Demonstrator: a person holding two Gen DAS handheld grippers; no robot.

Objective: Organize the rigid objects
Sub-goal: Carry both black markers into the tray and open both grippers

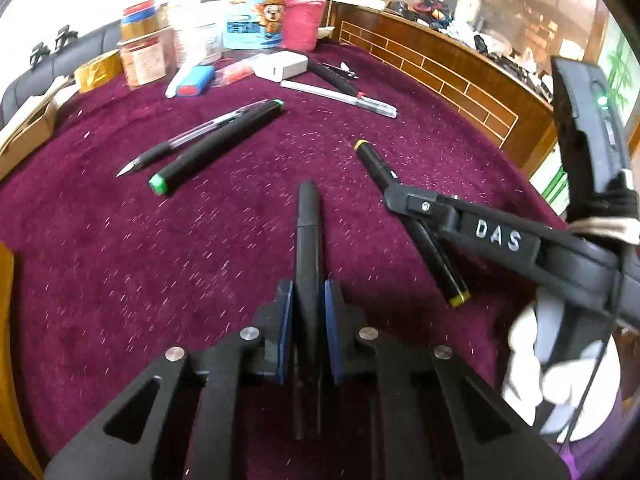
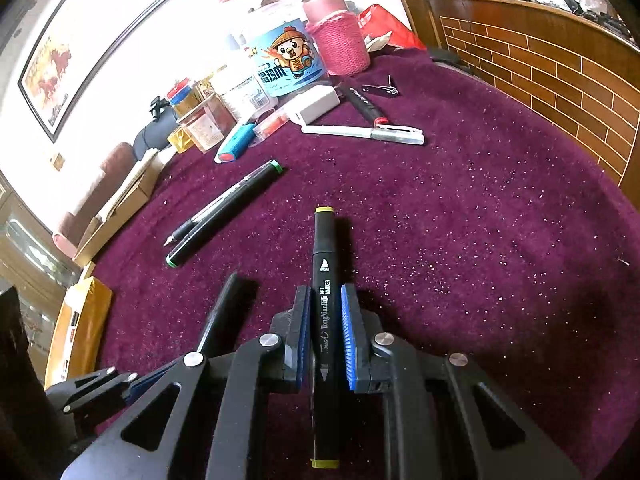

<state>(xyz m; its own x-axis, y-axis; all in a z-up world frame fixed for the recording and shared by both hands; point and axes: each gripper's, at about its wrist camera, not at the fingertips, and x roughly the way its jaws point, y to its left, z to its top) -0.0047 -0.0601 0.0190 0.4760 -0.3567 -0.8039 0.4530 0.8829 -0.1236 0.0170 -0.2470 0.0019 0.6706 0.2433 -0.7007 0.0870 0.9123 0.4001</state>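
My left gripper (image 1: pixel 309 300) is shut on a plain black pen (image 1: pixel 307 216) that points forward over the purple cloth. My right gripper (image 2: pixel 325 312) is shut on a black art marker with yellow ends (image 2: pixel 325 264); it also shows in the left wrist view (image 1: pixel 370 158), held by the right gripper (image 1: pixel 404 200). The black pen shows in the right wrist view (image 2: pixel 222 312) at lower left. A green-ended black marker (image 1: pixel 218 146) and a clear gel pen (image 1: pixel 188 140) lie side by side on the cloth; in the right wrist view the marker (image 2: pixel 228 212) lies left of centre.
A white pen (image 2: pixel 364 133), a red-banded black marker (image 2: pixel 362 104), nail clippers (image 2: pixel 380 89), a white charger (image 2: pixel 316 104) and a blue device (image 2: pixel 236 143) lie farther back. Jars, a cartoon tub (image 2: pixel 284 60) and a pink flask (image 2: pixel 336 36) stand behind. A wooden panel (image 2: pixel 560 64) borders the right.
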